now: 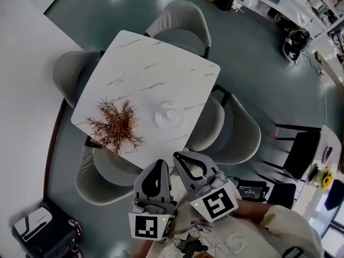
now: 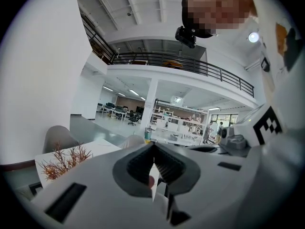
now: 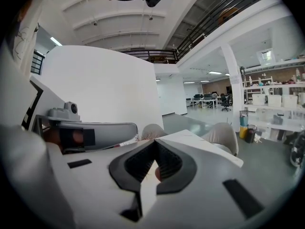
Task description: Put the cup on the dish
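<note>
In the head view a white dish (image 1: 160, 121) lies on the white marble table (image 1: 156, 69), near its right front edge. A small white cup (image 1: 171, 113) stands at the dish's middle. Both grippers are held close to the person's body, off the table's near corner and well short of the dish. My left gripper (image 1: 160, 162) is shut with nothing in it; its ribbed pads meet in the left gripper view (image 2: 153, 147). My right gripper (image 1: 179, 156) is likewise shut and empty, jaws closed together (image 3: 155, 143). Neither gripper view shows the cup or dish.
A brown dried plant (image 1: 114, 123) sits on the table left of the dish. Grey chairs surround the table: at the far side (image 1: 180, 23), left (image 1: 70, 74), right (image 1: 236, 133) and near side (image 1: 102, 179). A black case (image 1: 43, 233) lies on the floor at lower left.
</note>
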Motion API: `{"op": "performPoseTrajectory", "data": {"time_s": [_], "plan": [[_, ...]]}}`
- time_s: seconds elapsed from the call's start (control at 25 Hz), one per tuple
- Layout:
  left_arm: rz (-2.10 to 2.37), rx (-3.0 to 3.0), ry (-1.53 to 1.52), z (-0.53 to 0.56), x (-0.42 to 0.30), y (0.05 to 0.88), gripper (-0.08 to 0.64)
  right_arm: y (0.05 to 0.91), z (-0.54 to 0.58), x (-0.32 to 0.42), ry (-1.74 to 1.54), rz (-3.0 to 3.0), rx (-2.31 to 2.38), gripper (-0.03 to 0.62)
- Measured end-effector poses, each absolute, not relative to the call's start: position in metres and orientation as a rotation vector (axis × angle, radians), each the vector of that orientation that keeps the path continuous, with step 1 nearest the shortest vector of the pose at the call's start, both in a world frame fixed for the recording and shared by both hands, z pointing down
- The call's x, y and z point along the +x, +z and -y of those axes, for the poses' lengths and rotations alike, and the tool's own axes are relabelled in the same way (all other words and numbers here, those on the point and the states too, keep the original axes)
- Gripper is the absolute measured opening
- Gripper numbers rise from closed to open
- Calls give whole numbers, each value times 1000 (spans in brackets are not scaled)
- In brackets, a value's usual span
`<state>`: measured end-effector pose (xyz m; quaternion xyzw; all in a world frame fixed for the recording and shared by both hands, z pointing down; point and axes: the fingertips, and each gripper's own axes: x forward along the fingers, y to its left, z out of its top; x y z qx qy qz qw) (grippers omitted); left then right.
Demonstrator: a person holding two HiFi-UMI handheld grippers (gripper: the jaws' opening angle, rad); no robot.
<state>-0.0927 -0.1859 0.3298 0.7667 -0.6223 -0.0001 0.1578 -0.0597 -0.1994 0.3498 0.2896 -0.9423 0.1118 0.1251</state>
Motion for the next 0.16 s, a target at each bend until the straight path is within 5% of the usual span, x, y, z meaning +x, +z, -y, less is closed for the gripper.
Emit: {"op": "performPoseTrajectory", "data": {"time_s": [0.16], "plan": [[1767, 2181, -1, 183, -90, 326, 6, 347, 197, -57, 323, 2751, 860, 5]]}}
